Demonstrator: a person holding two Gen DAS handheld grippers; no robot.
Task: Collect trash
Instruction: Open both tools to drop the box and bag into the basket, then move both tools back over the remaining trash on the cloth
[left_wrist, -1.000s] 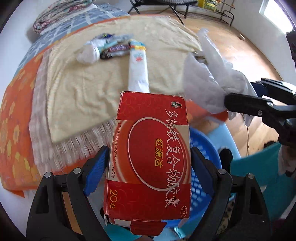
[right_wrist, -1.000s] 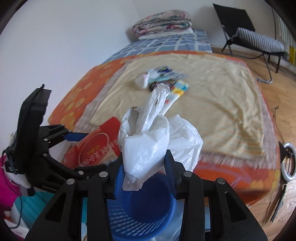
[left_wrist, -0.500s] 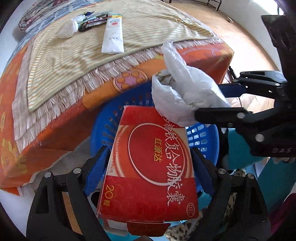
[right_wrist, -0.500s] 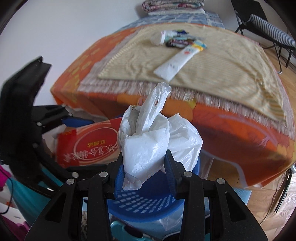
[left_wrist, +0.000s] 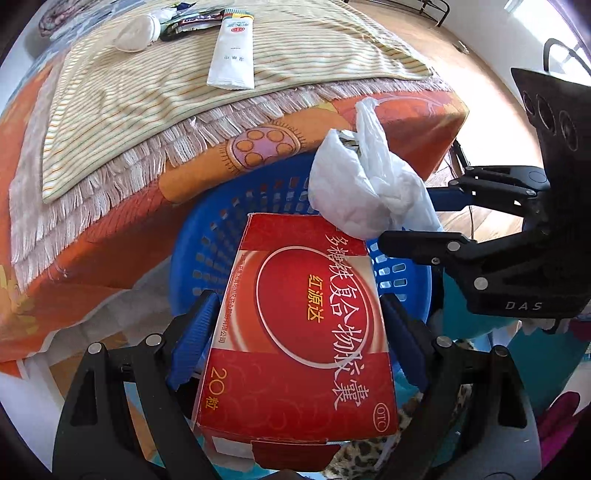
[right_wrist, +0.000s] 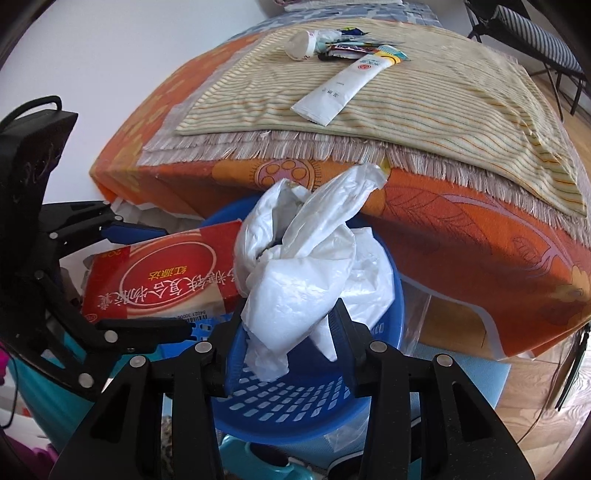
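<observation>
Left wrist view: left gripper (left_wrist: 295, 325), black frame with ribbed blue pads, spread wide and clamping by its sides a flat rectangular red cardboard box (left_wrist: 299, 332) with glossy print, white characters and a ringed oval; its long axis runs straight away from the camera, far end over the blue plastic basket (left_wrist: 207, 236), round, with slotted walls. The box's near flap is cut off at the frame's bottom. The basket floor is hidden beneath the box. Beyond lie an orange patterned bedspread (left_wrist: 110, 236), a fringed striped cloth (left_wrist: 147, 92) and a white tube (left_wrist: 232, 55). Right wrist view: right gripper (right_wrist: 288, 328), its jaws opening, with a crumpled white plastic bag (right_wrist: 299, 269), thin and glossy, between the pads, one twisted tail pointing up and right above the basket (right_wrist: 295, 406); the pads apparently still touch its folds, though crumples obscure contact.
</observation>
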